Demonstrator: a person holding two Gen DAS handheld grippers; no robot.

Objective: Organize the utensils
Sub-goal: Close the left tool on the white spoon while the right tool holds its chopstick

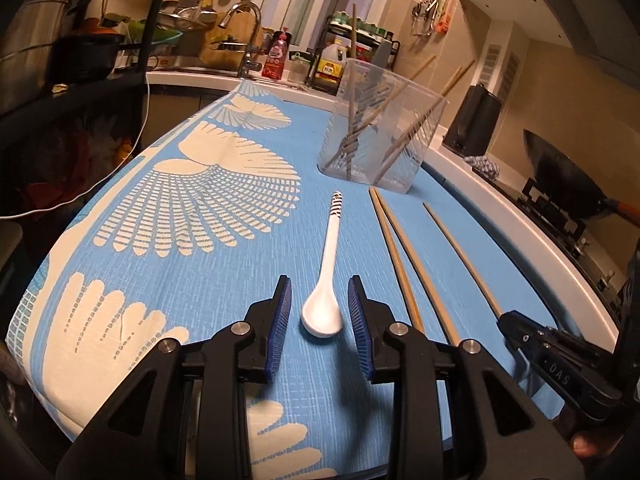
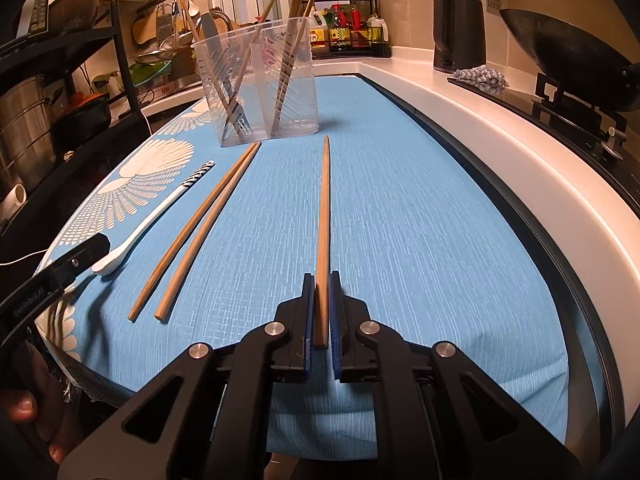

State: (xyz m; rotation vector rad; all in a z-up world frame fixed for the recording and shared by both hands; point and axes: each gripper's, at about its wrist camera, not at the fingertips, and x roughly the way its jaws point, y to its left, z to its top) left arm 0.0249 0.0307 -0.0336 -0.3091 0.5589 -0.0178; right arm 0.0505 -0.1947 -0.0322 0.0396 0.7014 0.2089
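Note:
A white ceramic spoon (image 1: 325,280) with a striped handle end lies on the blue cloth, its bowl between the fingers of my open left gripper (image 1: 319,284). It also shows in the right wrist view (image 2: 152,220). My right gripper (image 2: 322,280) is shut on the near end of a single wooden chopstick (image 2: 323,216) that lies on the cloth. Two more chopsticks (image 2: 196,232) lie side by side between the spoon and that one. A clear plastic utensil holder (image 2: 260,80) with several chopsticks and a fork stands further back; it also shows in the left wrist view (image 1: 380,132).
The blue patterned cloth (image 1: 200,200) covers the counter. A white counter rim (image 2: 500,132) runs along the right, with a wok (image 2: 568,56) on the stove and a black kettle (image 2: 456,32). Bottles (image 2: 352,28) and a sink with faucet (image 1: 244,36) stand at the back. A black shelf (image 1: 80,52) stands at the left.

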